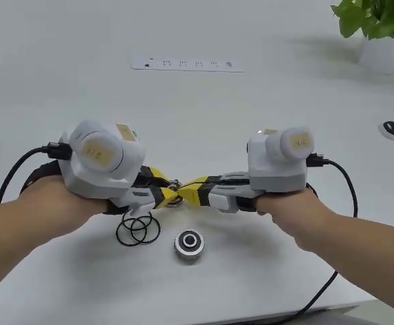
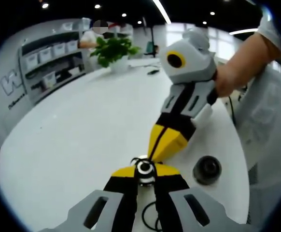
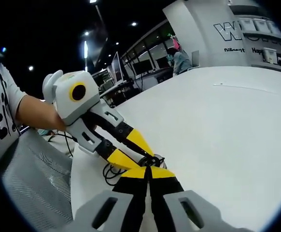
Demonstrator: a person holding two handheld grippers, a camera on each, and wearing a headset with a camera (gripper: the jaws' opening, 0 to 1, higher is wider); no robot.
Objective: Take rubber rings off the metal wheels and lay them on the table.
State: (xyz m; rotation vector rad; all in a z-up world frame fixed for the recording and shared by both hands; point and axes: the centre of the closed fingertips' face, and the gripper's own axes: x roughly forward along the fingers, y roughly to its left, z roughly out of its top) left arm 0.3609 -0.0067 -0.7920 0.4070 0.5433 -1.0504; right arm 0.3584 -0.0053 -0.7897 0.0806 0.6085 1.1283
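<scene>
Nearest us, by the near edge of the table (image 1: 251, 284), a loose wheel (image 1: 189, 244) lies flat: a small silver disc with a dark hub. Just beside it, toward the left edge, lie the rubber rings (image 1: 138, 229) already off, thin black loops overlapping one another.

Above them, off the table, the left tool (image 1: 164, 195) is clamped on a held wheel (image 2: 144, 167), gripping it across its sides. The right tool (image 3: 149, 170) meets it tip to tip, its jaws pressed together at the wheel's rim. Whether a ring is caught between them is too small for us to tell.

We judge the rings light, soft and stretchy, likely to cling to the wheel and then snap free. So we would pinch only the rubber at the rim and peel outward. The hard, smooth wheel needs a firm hold or it may slip.

Farther off, a white strip (image 1: 187, 64) lies toward the far edge, and a plant (image 1: 376, 17) stands at the far right corner.
</scene>
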